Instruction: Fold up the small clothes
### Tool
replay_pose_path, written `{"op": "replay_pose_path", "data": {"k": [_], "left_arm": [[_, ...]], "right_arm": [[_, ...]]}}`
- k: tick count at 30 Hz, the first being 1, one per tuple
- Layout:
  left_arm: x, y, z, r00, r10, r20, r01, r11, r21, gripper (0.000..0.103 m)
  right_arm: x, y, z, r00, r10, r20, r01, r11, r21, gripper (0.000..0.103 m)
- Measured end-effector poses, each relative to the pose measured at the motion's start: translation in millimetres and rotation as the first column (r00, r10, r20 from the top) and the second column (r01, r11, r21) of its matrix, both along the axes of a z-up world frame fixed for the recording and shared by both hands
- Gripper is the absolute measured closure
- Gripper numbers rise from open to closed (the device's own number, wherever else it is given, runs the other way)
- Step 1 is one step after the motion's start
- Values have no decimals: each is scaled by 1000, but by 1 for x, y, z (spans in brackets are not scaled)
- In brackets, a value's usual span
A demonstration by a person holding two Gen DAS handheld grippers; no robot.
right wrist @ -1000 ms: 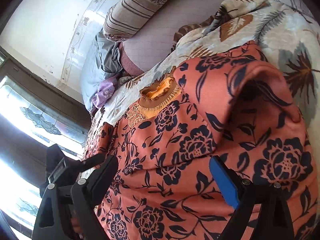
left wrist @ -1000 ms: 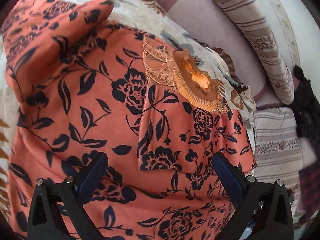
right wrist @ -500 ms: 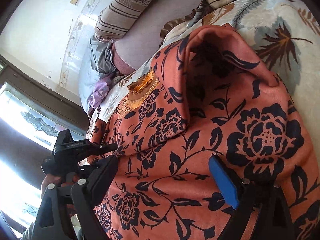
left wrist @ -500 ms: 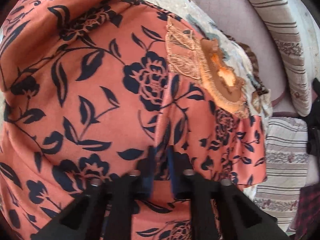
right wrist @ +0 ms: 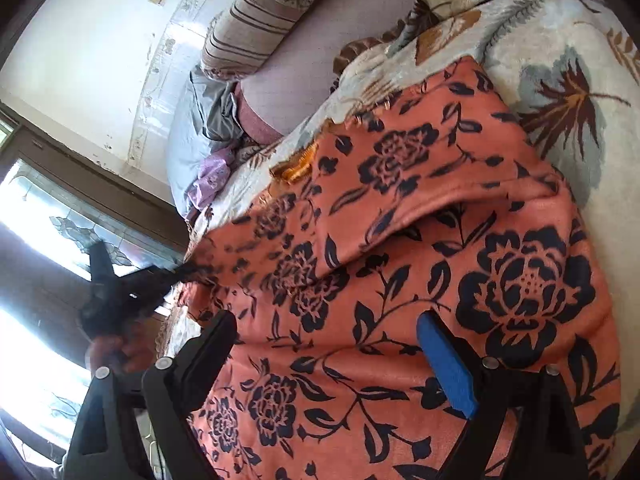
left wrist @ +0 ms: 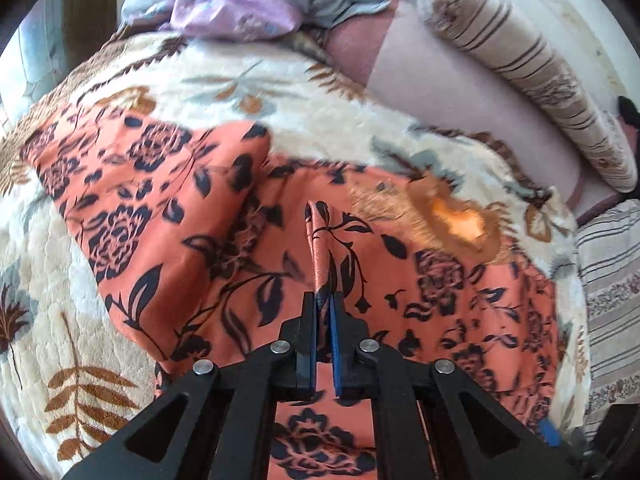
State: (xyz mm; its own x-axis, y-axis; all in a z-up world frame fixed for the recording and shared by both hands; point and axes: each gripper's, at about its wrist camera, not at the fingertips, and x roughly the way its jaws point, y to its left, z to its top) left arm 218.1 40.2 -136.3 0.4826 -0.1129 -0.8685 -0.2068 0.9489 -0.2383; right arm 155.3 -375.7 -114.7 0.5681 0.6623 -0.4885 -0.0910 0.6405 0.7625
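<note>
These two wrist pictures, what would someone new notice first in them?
First, the orange garment with black flowers, spread over a cream leaf-patterned blanket and filling both views. Next, the left tongs, shut on a raised ridge of that cloth near the garment's middle, while the right tongs stand open above its near part. A striped bolster lies behind.

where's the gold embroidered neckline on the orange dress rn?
Left wrist view: the gold embroidered neckline sits right of centre, up and right of the left claw, at the orange floral dress's far edge on the leaf-print blanket.
</note>
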Motion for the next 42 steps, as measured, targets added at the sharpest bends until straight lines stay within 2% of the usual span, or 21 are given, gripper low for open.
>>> {"op": "replay_pose_path", "data": {"k": [2,6,8,10,11,15,17,18,20,21,23,25,26,28,29,30,33,37,38,40,42], "left_arm": [[4,8,-28,998,8,-61,-8,1000,14,97],[0,8,-29,1000,2,-23,-2,1000,14,96],[0,10,-30,1000,2,-21,-2,1000,7,96],[-3,13,-29,1000,10,-19,-10,1000,-10,96],[-7,14,-29,1000,13,-19,-13,1000,-8,96],[-13,16,-30,1000,1,-8,-1,1000,9,95],[-11,15,-30,1000,3,-1,-3,1000,14,95],[-12,14,-30,1000,2,0,-2,1000,15,95],[-11,15,-31,1000,2,-2,-2,1000,7,94],[-9,15,-32,1000,3,-4,-3,1000,2,94],[-9,16,-32,1000,1,-8,-1,1000,-7,93],[-7,16,-34,1000,-5,-3,5,1000,-7,93],[-8,16,-35,1000,-10,2,10,1000,-3,93],[-10,16,-35,1000,-11,10,11,1000,0,93],[-10,16,-35,1000,-10,11,11,1000,-3,93],[-10,17,-35,1000,-10,8,10,1000,-7,93],[-10,19,-36,1000,-10,1,10,1000,-22,93],[-11,16,-36,1000,-18,14,18,1000,1,93],[-11,15,-36,1000,-15,13,15,1000,5,93],[-9,12,-33,1000,-12,1,12,1000,13,93],[-9,13,-23,999,-18,-34,18,1000,-1,88]], "right_arm": [[11,-16,19,999,-21,28,20,999,36,10],[51,-43,35,997,-79,26,76,993,87,10],[81,-50,5,992,-66,-103,81,986,148,8],[97,-57,-35,950,-120,-287,143,988,59,12],[96,-61,-37,956,-118,-268,145,986,85,14],[99,-63,-3,978,-83,-191,103,990,99,13],[109,-62,3,987,-54,-148,74,989,130,13],[116,-65,-1,986,-62,-155,82,988,131,12],[136,-75,-27,959,-90,-270,118,989,90,12],[143,-81,-37,946,-94,-309,141,981,134,12],[149,-84,-22,959,-91,-269,143,973,179,12],[156,-84,-1,981,-87,-176,117,979,169,12],[163,-86,1,982,-95,-161,120,981,150,12],[184,-91,-23,957,-132,-257,154,986,69,12],[191,-96,-38,949,-120,-291,157,982,109,12],[191,-103,-37,950,-141,-279,186,972,141,12],[174,-105,-3,965,-176,-194,191,979,64,12],[125,-77,11,990,-24,-142,40,993,114,12],[115,-66,4,986,13,-165,-1,997,74,12],[104,-53,-26,962,18,-274,-37,997,-64,12],[93,-49,-18,977,-31,-212,8,994,-106,14]]}}
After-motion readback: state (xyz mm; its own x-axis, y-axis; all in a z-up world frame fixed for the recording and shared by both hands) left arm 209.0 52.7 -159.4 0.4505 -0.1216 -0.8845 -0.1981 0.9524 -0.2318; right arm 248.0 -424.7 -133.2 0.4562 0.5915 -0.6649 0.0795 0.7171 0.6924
